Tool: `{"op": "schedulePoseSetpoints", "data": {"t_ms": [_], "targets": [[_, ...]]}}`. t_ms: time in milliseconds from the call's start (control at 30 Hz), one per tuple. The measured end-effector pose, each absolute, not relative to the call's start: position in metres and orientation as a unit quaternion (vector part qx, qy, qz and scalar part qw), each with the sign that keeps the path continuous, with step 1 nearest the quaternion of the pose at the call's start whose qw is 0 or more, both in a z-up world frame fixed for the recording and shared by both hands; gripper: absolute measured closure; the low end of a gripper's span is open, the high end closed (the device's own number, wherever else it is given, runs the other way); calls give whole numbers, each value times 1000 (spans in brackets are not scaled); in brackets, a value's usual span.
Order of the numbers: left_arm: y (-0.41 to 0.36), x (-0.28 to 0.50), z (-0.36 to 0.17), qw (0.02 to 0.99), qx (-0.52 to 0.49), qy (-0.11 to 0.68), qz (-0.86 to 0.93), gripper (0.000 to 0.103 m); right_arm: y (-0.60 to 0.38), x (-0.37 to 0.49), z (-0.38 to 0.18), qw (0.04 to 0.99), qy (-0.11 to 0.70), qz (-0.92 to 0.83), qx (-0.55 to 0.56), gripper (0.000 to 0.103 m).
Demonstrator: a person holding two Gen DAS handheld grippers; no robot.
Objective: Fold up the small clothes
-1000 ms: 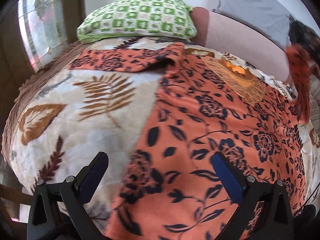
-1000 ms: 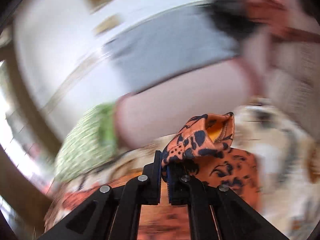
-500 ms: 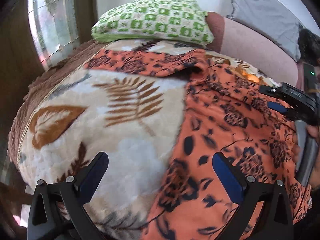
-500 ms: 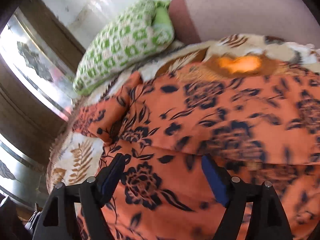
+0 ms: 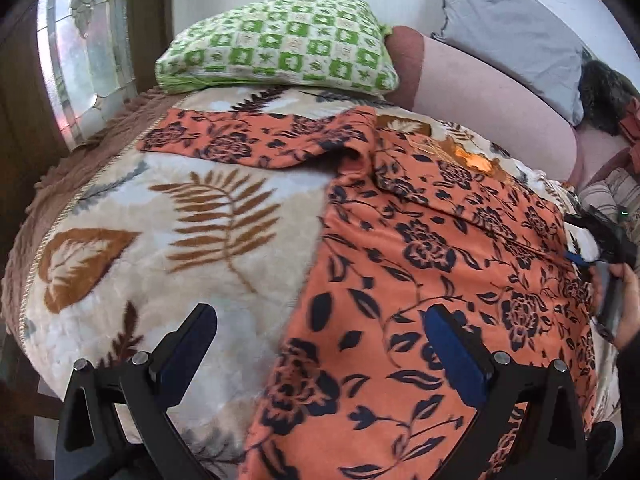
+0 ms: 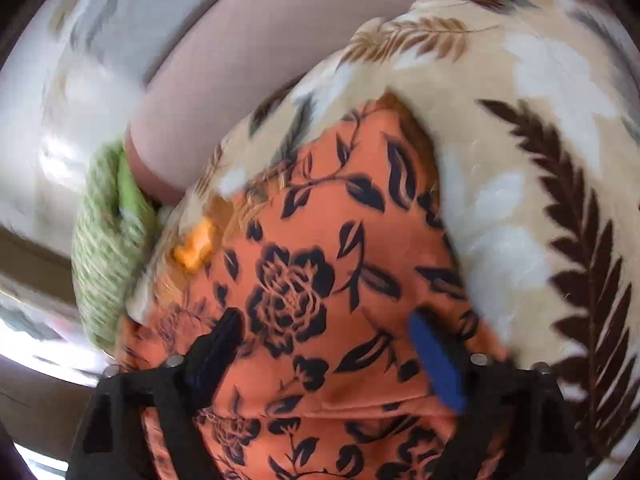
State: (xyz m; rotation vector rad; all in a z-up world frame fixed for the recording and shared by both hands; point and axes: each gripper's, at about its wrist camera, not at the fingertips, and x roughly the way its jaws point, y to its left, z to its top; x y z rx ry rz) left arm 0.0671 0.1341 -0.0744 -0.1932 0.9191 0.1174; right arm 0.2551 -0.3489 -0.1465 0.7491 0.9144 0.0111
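Left wrist view: left gripper [image 5: 320,344] released, jaws wide, nothing between them, hovering over the orange floral garment [image 5: 420,280]. Right wrist view: right gripper [image 6: 328,344] likewise released, jaws just opened, no cloth between the pads. Garment lying on the bed blanket [image 5: 160,248], 1 sleeve [image 5: 256,140] spread toward the green pillow [image 5: 280,44]. Judged step: right side fold laid down. Next: grasp the spread sleeve and fold inward.
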Motion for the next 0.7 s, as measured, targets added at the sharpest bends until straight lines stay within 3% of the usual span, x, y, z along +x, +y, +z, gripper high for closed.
{"op": "schedulePoseSetpoints", "data": {"t_ms": [133, 233, 300, 433, 700], "targets": [[157, 77, -77, 884, -122, 447, 61, 0, -329, 254, -123, 841, 408, 90, 344, 13], [188, 92, -74, 879, -181, 437, 51, 0, -328, 274, -152, 830, 478, 13, 288, 13], [213, 106, -71, 879, -212, 424, 52, 0, -333, 267, -149, 832, 453, 5, 321, 15], [273, 152, -73, 874, -281, 394, 44, 0, -297, 252, -118, 859, 441, 44, 254, 15], [388, 243, -129, 816, -439, 372, 63, 1, -261, 193, -113, 862, 450, 91, 214, 15]]}}
